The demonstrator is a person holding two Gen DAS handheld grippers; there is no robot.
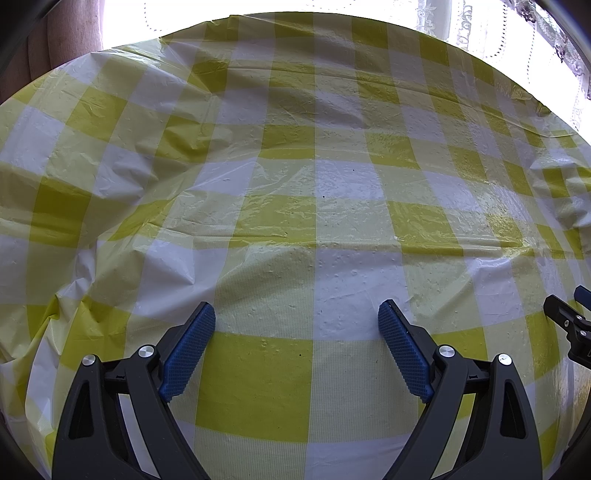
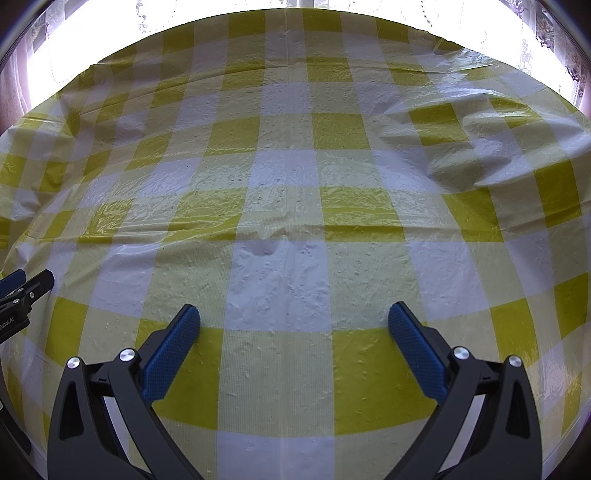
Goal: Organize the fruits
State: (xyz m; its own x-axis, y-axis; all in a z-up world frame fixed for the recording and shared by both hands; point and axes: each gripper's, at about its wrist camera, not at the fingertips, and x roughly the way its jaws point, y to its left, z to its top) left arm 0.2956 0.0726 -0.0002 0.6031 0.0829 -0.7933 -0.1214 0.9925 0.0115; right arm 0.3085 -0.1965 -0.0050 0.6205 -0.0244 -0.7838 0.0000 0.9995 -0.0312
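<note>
No fruit shows in either view. My left gripper (image 1: 297,314) hangs open over a yellow-and-white checked tablecloth (image 1: 295,177), its blue pads (image 1: 188,350) wide apart with nothing between them. My right gripper (image 2: 293,315) is open too, above the same cloth (image 2: 288,177), and its blue pads (image 2: 417,350) hold nothing. Part of the right gripper (image 1: 569,325) peeks in at the right edge of the left wrist view. Part of the left gripper (image 2: 22,291) shows at the left edge of the right wrist view.
The plastic cloth is wrinkled, with a raised fold (image 2: 472,155) at the far right and creases (image 1: 122,206) on the left. Bright windows with lace curtains (image 1: 517,33) stand behind the table's far edge. A brown surface (image 1: 55,48) shows at the far left.
</note>
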